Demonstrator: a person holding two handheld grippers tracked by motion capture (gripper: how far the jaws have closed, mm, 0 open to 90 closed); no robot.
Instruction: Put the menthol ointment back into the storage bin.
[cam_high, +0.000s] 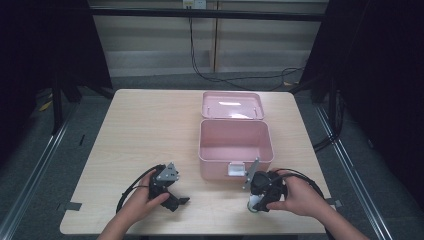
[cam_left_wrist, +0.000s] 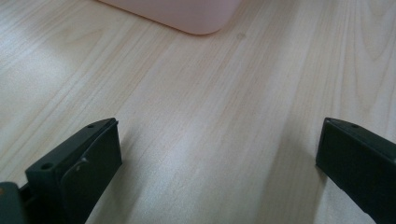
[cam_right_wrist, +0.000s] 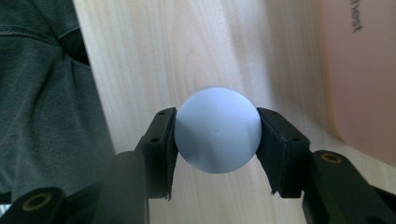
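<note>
Right gripper view: a white ball (cam_right_wrist: 217, 129) is seen clamped between the two black jaws of the right gripper (cam_right_wrist: 217, 135), the pads pressed against its sides, with the wooden table (cam_right_wrist: 154, 56) beneath and the pink box (cam_right_wrist: 364, 74) off to the side of the jaws. In the high view the right gripper (cam_high: 257, 202) is held just in front of the box's front wall, beside its latch (cam_high: 236, 169), and the box (cam_high: 235, 145) stands open with its lid (cam_high: 232, 105) laid back. The left gripper (cam_left_wrist: 215, 158) is held with jaws wide apart over bare table, nothing between them, a corner of the box ahead of it. The pick-up step is judged done; next, the ball would need to be lifted over the front wall and released inside the box.
</note>
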